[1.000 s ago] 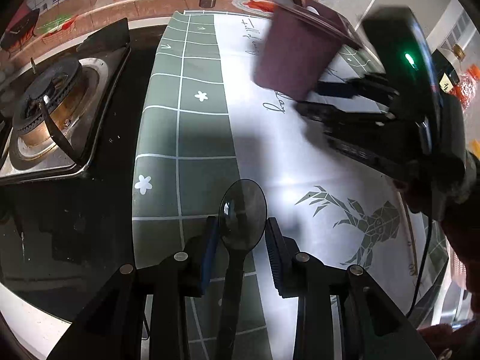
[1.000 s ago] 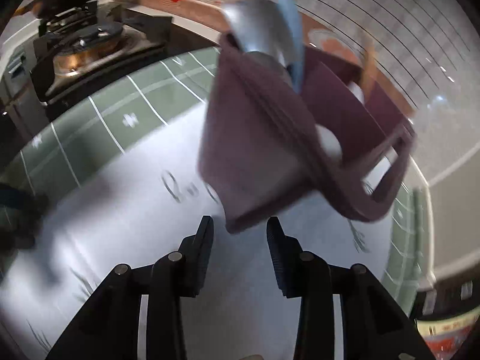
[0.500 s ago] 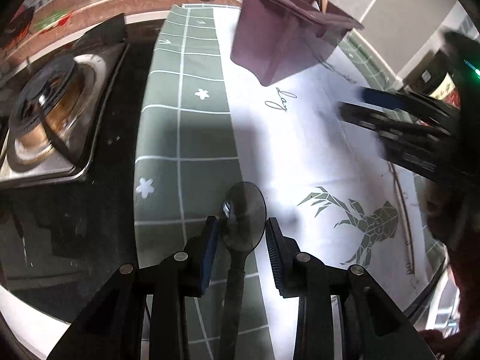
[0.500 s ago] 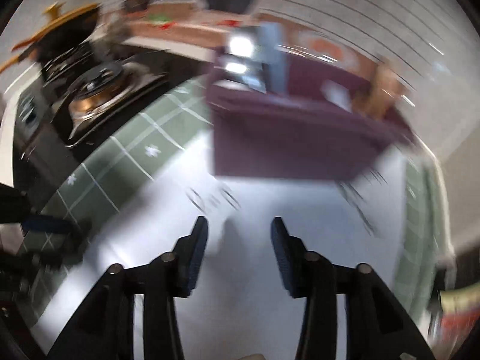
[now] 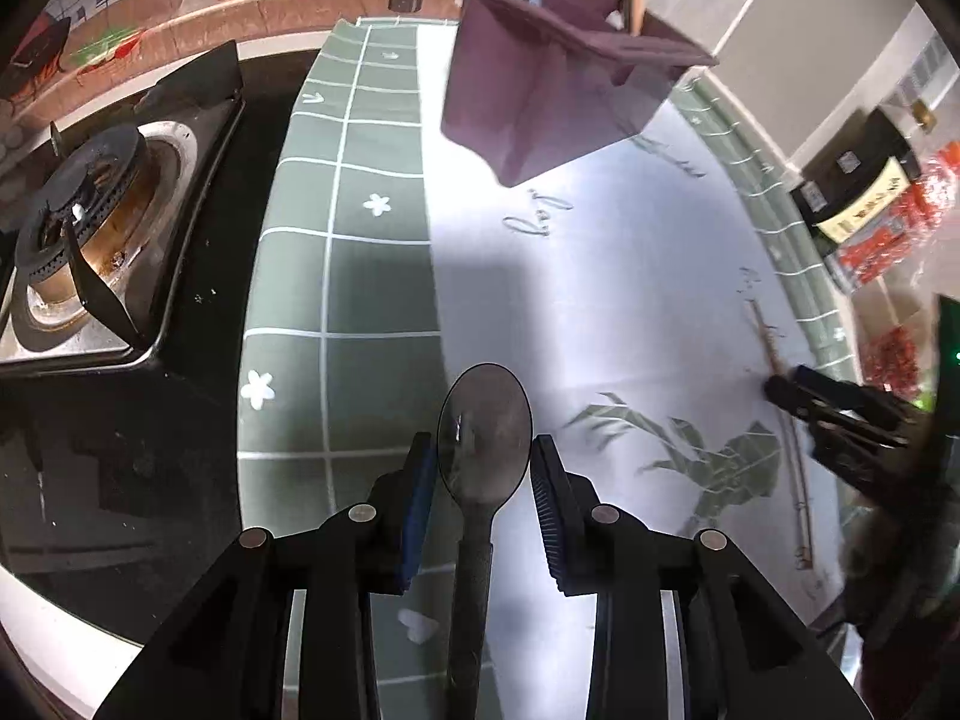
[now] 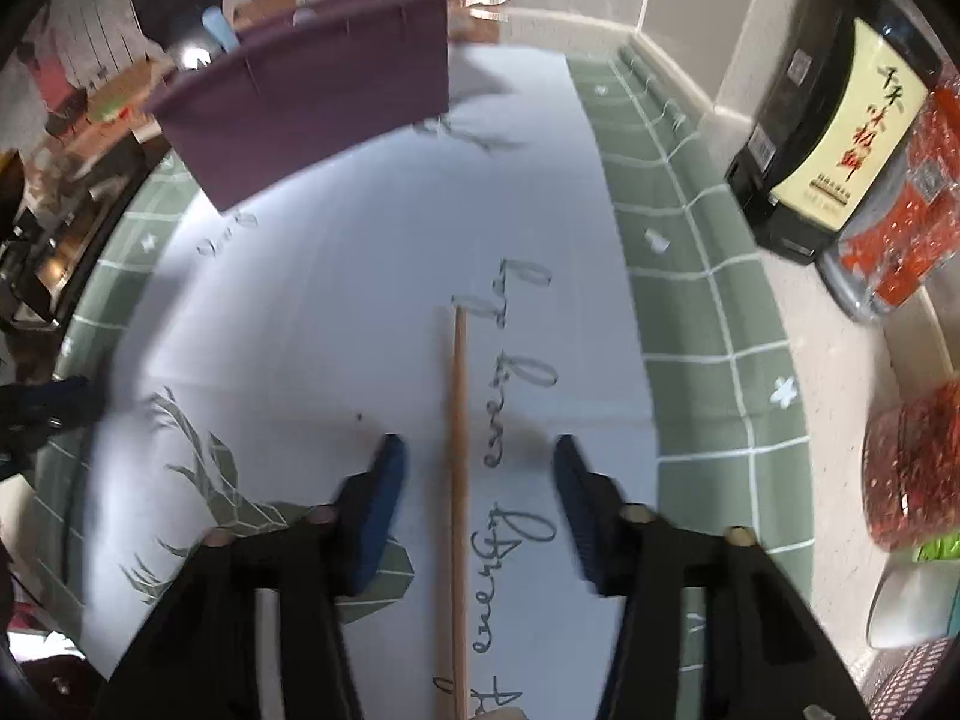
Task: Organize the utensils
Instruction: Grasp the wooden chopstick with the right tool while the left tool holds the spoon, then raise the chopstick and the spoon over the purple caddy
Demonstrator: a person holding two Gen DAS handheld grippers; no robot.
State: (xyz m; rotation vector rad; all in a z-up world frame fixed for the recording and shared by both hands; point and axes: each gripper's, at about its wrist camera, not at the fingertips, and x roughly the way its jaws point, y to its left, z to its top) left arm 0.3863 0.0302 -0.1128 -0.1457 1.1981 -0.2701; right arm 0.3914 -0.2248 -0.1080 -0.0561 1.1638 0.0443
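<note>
Overhead, both cameras look down on a counter covered by a mat [image 5: 336,276] with a green grid border, a white middle and a leafy deer print. Left of the mat sits a gas burner [image 5: 90,228]; right of it stand a black box [image 6: 840,120] with a cream label in Chinese characters and red-patterned packets. Script on the mat reads partly "every day". A purple utensil holder [image 5: 552,90] stands at the mat's far end with spoons and a chopstick in it. The left gripper [image 5: 483,474] has a spoon [image 5: 485,438] between its fingers; whether they pinch it cannot be told. A second ago the right gripper [image 6: 474,474] was at the holder; now its closing jaws straddle, untouched, a chopstick [image 6: 459,450] lying on the mat's right side.
</note>
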